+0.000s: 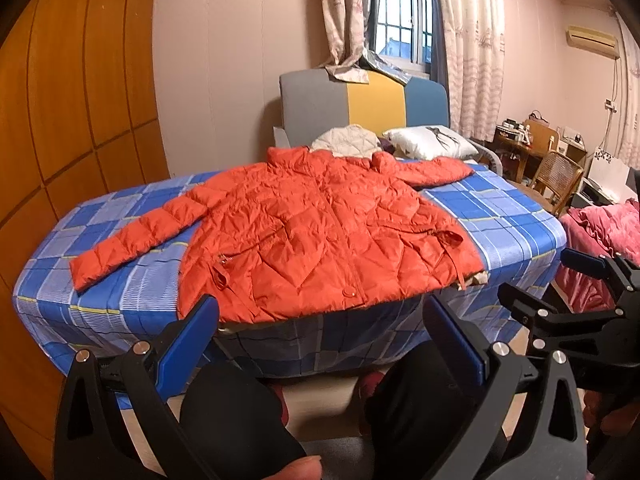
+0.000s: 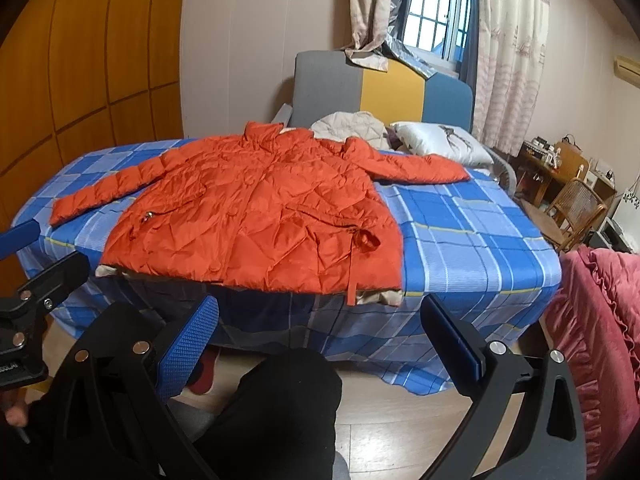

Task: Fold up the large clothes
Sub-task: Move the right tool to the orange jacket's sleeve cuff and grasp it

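Left gripper (image 1: 320,320) and right gripper (image 2: 320,320): both jaws spread wide, holding nothing, short of the bed (image 1: 516,216) and touching no cloth. The orange jacket (image 1: 320,232) lies flat, front up, on the blue checked sheet, sleeves out to both sides, hem at the near edge. The left wrist view alone shows the right gripper; the right wrist view shows more of the pink quilt (image 2: 600,320).

Pink walls (image 1: 224,60), curtained window (image 1: 404,12), wooden wardrobe (image 1: 80,100), wood floor (image 2: 400,432).
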Demonstrator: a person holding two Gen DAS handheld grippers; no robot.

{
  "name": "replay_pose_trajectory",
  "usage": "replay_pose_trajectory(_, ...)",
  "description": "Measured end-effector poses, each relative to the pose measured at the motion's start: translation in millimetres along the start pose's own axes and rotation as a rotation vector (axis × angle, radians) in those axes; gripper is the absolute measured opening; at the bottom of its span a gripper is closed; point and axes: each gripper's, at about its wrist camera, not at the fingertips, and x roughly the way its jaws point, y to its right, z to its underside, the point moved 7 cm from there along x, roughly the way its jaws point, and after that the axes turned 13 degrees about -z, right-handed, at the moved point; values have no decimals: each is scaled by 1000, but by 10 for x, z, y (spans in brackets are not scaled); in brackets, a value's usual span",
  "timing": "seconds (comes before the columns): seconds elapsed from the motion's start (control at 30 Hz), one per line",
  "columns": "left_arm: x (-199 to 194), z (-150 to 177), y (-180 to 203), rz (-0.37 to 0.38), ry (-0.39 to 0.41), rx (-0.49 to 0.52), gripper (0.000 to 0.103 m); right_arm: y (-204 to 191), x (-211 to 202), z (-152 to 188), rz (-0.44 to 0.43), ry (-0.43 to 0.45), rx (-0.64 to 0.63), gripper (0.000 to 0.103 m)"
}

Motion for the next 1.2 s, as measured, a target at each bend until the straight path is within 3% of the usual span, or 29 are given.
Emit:
replay_pose_trajectory(0.1, 115, 46, -39, 59, -27, -22, 101, 37, 113, 56, -24, -28, 26, 100)
replay_pose_trajectory(0.2, 327, 106, -64, 152, -121, -52, 101, 170, 260, 38, -58, -69, 86, 100)
replay_pose_trajectory(0.27, 480, 121, -115, 172, -164, -91, 101, 343, 357, -118, -74, -57, 145, 100)
replay_pose_trajectory(0.37, 764, 94, -202, 124, -198, -102, 101, 645, 583, -376, -119, -38, 267, 100)
replay_pose_trajectory(0.47, 1010, 25, -240, 122, -211, -98, 101, 1044, 879, -562, -133, -23, 369, 100)
replay_pose_trajectory(0.67, 1309, -255, -369, 94, -146, -71, 101, 1942, 1593, -723, -136, -23, 547, 100)
replay_pose_trajectory(0.77, 1560, -357, -446, 132, -173, -118, 101, 2356, 1923, -812, -119, -29, 619, 100)
replay_pose_trajectory(0.9, 1875, -446, -578, 114, -193, -157, 101, 3089, 2446, -1007, -79, -17, 737, 86)
replay_pose_trajectory(1.03, 2156, -512, -695, 57, -217, -183, 101, 3755, 2850, -1224, -37, 7, 820, 86)
replay_pose_trajectory(1.1, 2304, -511, -741, 11, -247, -193, 101, 4055, 3017, -1322, -19, 24, 864, 79)
replay_pose_trajectory(1.2, 2564, -576, -826, -47, -284, -223, 101, 4477, 3286, -1449, 0, 51, 934, 77)
